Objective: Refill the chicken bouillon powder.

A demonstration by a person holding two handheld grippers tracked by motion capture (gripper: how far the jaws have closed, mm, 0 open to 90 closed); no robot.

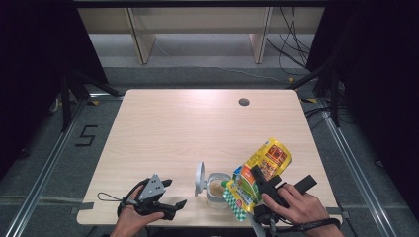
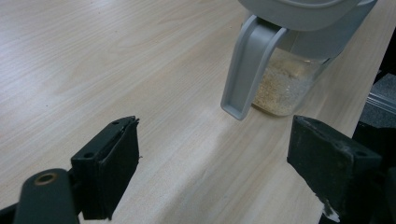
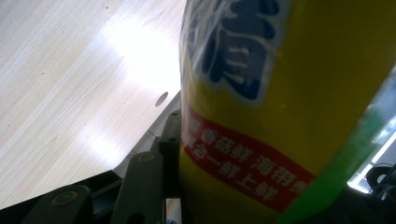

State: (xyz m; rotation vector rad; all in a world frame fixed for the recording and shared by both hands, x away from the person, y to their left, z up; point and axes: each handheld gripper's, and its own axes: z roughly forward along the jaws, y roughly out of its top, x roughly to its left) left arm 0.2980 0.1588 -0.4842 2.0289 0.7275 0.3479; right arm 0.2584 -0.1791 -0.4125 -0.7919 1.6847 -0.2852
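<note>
A clear container (image 1: 218,190) with a grey flip lid (image 1: 199,178) standing open sits near the table's front edge, holding light brown grains (image 2: 280,88). My right gripper (image 1: 260,183) is shut on a yellow and green snack bag (image 1: 259,173), tilted with its lower end over the container's mouth. In the right gripper view the bag (image 3: 289,107) is pressed against the left jaw. My left gripper (image 1: 174,193) lies at the front left, open, its jaws wide apart and pointing at the container (image 2: 285,70), with nothing between them.
The wooden table (image 1: 197,128) has a round cable hole (image 1: 243,101) at the back right. Black frames and cables stand beyond the table's sides. The container is close to the front edge.
</note>
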